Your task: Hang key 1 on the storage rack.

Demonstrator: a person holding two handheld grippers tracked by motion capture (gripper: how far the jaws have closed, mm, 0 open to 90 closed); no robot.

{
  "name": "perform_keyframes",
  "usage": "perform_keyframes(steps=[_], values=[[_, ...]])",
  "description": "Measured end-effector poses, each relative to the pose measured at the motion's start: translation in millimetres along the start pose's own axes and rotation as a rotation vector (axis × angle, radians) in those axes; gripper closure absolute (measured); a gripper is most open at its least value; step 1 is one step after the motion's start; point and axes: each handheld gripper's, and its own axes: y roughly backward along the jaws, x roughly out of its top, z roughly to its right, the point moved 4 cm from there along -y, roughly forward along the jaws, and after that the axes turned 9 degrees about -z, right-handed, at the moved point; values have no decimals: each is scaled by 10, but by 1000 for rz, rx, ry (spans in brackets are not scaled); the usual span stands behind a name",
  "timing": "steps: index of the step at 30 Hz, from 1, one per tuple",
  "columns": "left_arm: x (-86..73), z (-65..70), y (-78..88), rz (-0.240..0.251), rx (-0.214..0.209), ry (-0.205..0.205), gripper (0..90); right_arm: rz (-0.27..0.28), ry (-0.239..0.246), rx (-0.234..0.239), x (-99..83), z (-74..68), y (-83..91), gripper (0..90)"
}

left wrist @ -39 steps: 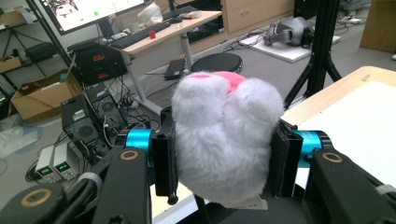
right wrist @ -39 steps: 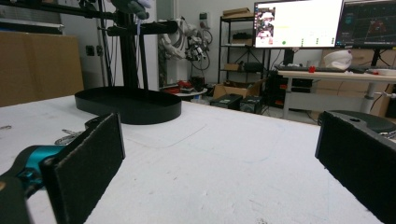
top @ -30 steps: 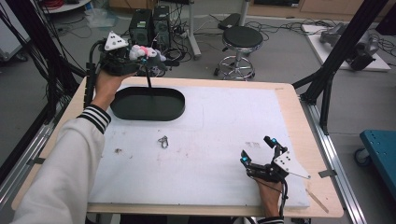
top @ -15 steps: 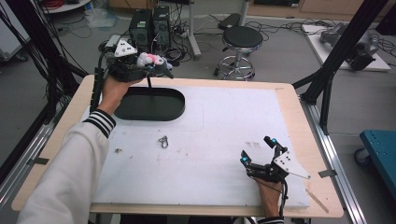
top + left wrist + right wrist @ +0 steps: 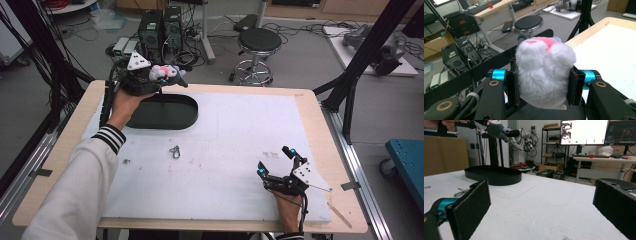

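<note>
Two claws are in play. Left claw (image 5: 167,80) pinches a white and pink plush toy (image 5: 545,72) between its pads, held in the air above the far rim of the black oval tray (image 5: 165,112). Right claw (image 5: 276,162) rests low on the white tabletop (image 5: 240,135) near its front edge, jaws spread wide with nothing between them. Some small metal clip (image 5: 174,151) lies between tray and right claw.
</note>
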Motion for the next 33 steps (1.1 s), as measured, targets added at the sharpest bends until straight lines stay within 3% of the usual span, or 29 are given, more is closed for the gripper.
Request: perform_keyframes(steps=[12, 23, 29, 33], values=[[-154, 72, -79, -33, 0, -16, 560, -2, 1, -2, -2, 2, 1, 6], [-207, 56, -71, -28, -7, 9, 542, -4, 1, -4, -6, 3, -1, 7], [-244, 49, -77, -46, -29, 24, 510, -5, -1, -4, -7, 5, -2, 7], [-286, 49, -85, -65, -58, 38, 438, -5, 1, -5, -7, 5, -3, 7]])
